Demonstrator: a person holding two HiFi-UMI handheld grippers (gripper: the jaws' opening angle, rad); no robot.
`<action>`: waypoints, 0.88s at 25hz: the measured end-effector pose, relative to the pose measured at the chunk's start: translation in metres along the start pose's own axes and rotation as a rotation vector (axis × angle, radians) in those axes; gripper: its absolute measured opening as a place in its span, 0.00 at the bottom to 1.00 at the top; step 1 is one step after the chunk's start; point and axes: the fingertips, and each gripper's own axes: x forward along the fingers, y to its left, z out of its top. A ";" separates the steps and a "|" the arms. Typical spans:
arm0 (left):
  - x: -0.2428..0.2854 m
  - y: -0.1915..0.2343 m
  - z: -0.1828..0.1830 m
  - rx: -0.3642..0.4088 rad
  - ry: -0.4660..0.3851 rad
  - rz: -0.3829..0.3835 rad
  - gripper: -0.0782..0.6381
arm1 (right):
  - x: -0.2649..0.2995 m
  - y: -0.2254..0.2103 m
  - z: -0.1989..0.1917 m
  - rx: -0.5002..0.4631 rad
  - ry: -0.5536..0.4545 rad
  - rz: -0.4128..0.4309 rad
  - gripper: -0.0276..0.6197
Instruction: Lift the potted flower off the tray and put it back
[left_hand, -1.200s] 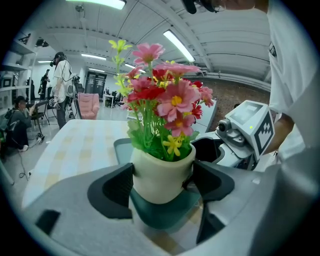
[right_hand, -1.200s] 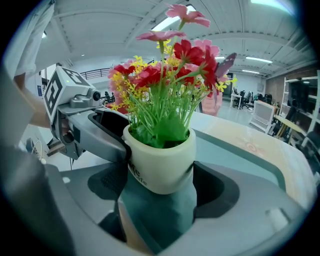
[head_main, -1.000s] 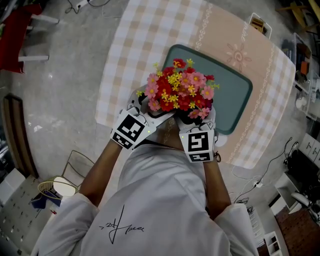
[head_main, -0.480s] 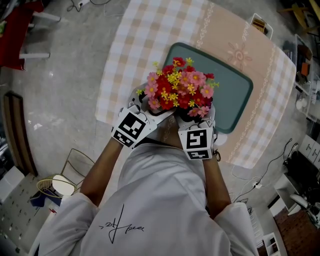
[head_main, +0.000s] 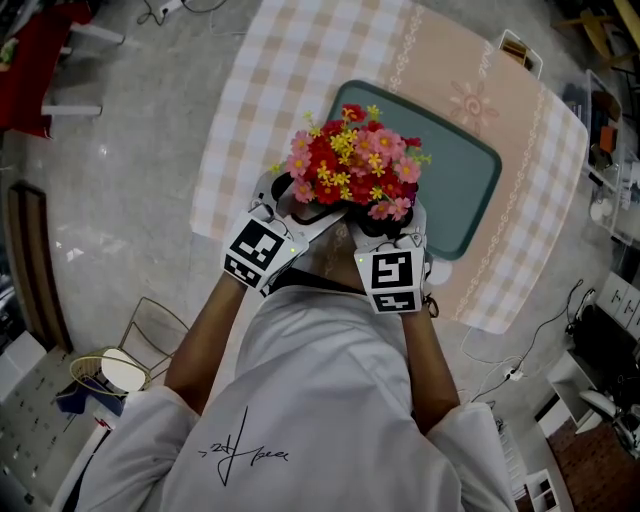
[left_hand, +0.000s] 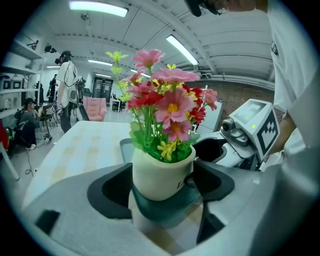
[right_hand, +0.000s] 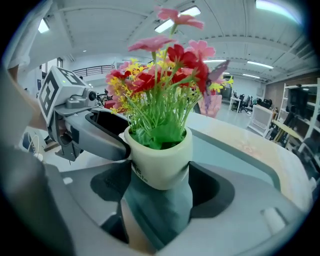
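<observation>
- Right gripper (right_hand: 161, 186) has just been closing its jaws, pinching the pot (right_hand: 160, 167) tighter.
- Left gripper (left_hand: 164, 182) clamps it too.
- Pot seems raised over the tray's (head_main: 470, 190) near edge, and the flowers (head_main: 352, 160) have nudged inward. Probably set-down next.

- White short-sleeved shirt (head_main: 300, 400), with a black scribbled mark (head_main: 243, 452) on the chest.
- Left tool (left_hand: 162, 182) and right tool (right_hand: 160, 185): pale grey shells, dark curved pads.
- Behind each tool, a black-and-white marker cube (head_main: 258, 253).
</observation>
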 end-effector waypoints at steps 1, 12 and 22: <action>-0.001 0.000 -0.001 -0.001 -0.002 0.004 0.63 | -0.002 -0.001 -0.001 0.003 -0.004 -0.002 0.60; -0.020 -0.007 -0.008 -0.070 -0.008 0.059 0.59 | -0.025 -0.013 -0.005 -0.028 -0.039 -0.016 0.43; -0.038 -0.022 -0.010 -0.113 -0.043 0.114 0.51 | -0.056 -0.023 -0.007 -0.076 -0.085 -0.044 0.29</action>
